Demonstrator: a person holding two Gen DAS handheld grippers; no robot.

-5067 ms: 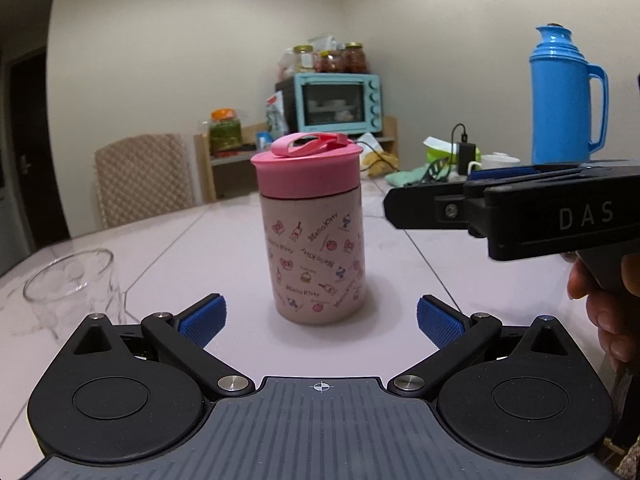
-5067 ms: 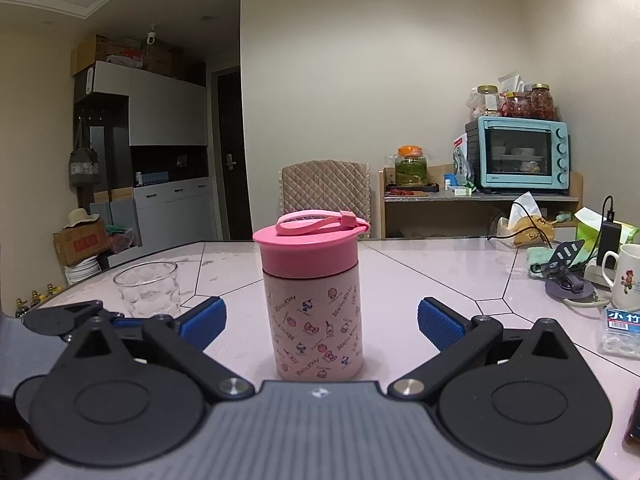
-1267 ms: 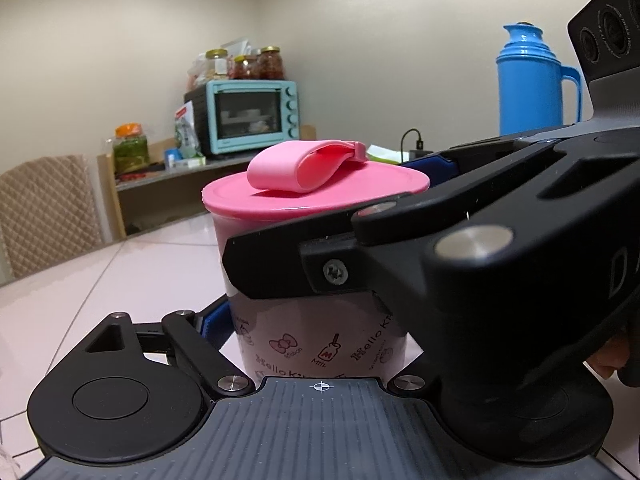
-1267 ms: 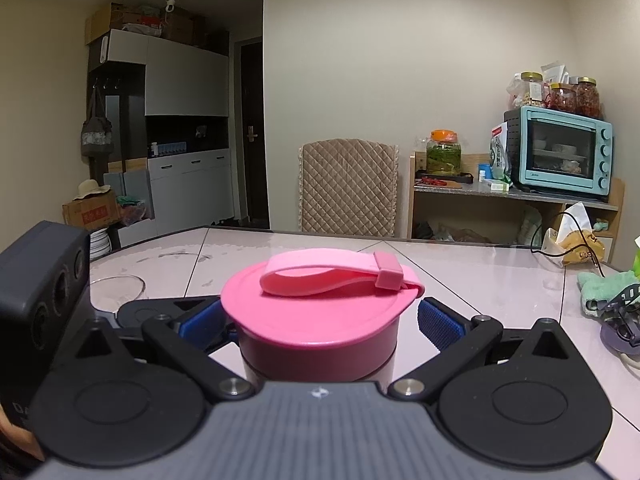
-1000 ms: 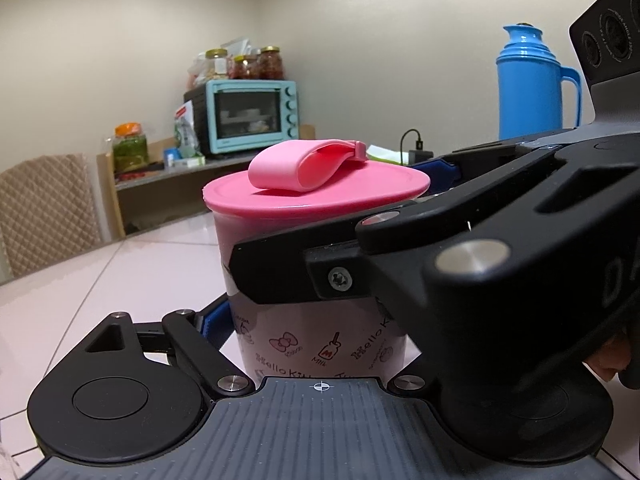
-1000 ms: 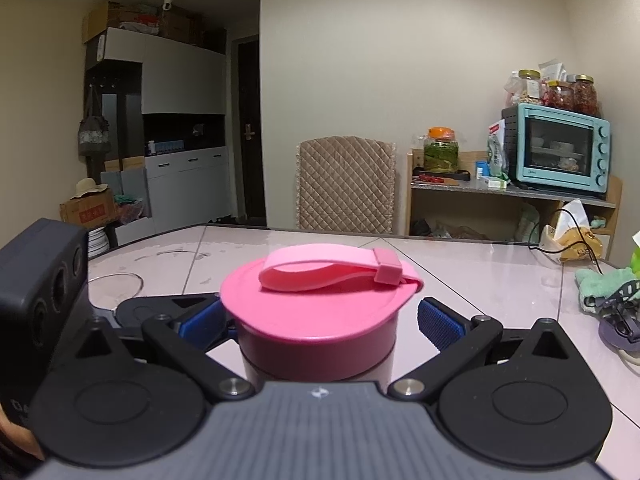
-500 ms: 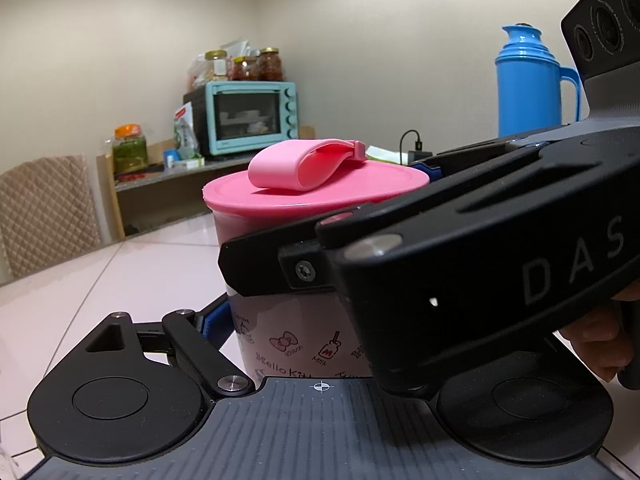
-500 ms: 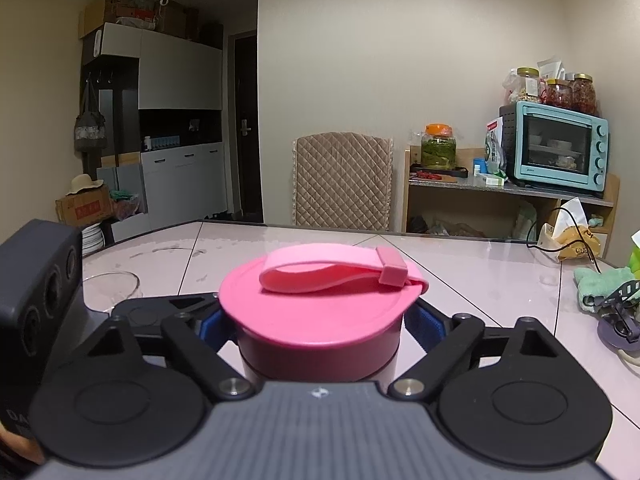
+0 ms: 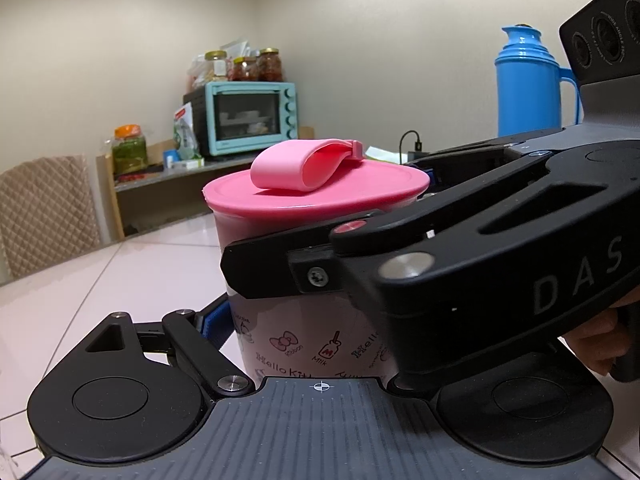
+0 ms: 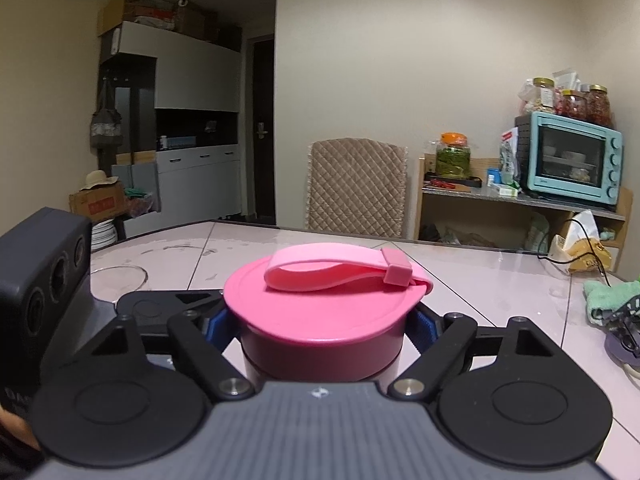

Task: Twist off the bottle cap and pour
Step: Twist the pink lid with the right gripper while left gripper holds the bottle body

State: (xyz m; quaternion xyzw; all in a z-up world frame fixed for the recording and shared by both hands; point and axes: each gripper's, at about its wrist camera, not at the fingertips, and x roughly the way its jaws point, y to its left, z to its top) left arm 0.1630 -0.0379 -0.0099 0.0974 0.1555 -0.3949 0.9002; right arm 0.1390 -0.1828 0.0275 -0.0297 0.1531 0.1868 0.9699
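A pink Hello Kitty bottle [image 9: 312, 344] stands on the pale table [image 9: 120, 276]. Its pink cap [image 9: 320, 196] carries a loop strap. My left gripper [image 9: 316, 332] is shut on the bottle's body; one blue pad [image 9: 214, 322] shows, the other is hidden behind my right gripper. In the right wrist view my right gripper [image 10: 320, 326] is shut on the cap [image 10: 312, 312], with a blue pad pressed to each side of the rim. Its near finger [image 9: 280, 268] crosses the left wrist view from the right.
An empty glass [image 10: 116, 276] stands left of the bottle. A blue thermos [image 9: 528, 80] is at the right. A green cloth and cables [image 10: 608, 296] lie to the right. A quilted chair [image 10: 356, 188] and a teal oven [image 10: 568, 156] are beyond the table. A hand [image 9: 596, 344] holds the right gripper.
The right gripper's jaws have closed from wide open onto the cap's rim. The left gripper and the bottle have stayed put.
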